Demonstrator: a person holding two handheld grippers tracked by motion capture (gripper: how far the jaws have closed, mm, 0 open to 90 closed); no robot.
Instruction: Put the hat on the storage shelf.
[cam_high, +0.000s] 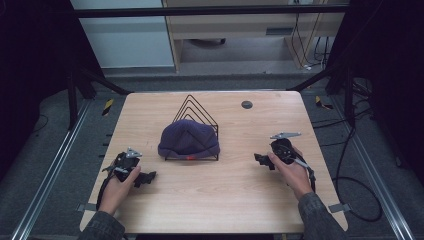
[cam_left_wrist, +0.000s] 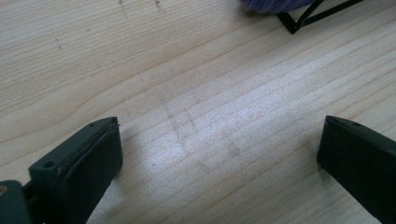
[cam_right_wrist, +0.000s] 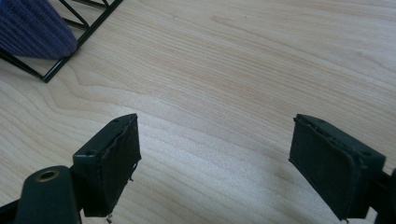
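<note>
A dark blue knit cap (cam_high: 188, 139) hangs over a black wire rack (cam_high: 196, 108) in the middle of the wooden table (cam_high: 225, 190). My left gripper (cam_high: 146, 177) rests low on the table to the cap's left, its jaws wide apart with bare wood between them (cam_left_wrist: 219, 144). To the cap's right, my right gripper (cam_high: 261, 160) is held low over the table, open, nothing between its pads (cam_right_wrist: 215, 149). The cap's edge (cam_right_wrist: 32, 28) and the rack's base (cam_right_wrist: 70, 60) show at the upper left of the right gripper view. The rack's corner (cam_left_wrist: 299, 21) shows at the top of the left gripper view.
A small dark round disc (cam_high: 246, 104) lies near the table's far right. Black frame bars (cam_high: 210, 11) and metal rails (cam_high: 47, 170) surround the table. Cables (cam_high: 350, 185) trail on the floor to the right.
</note>
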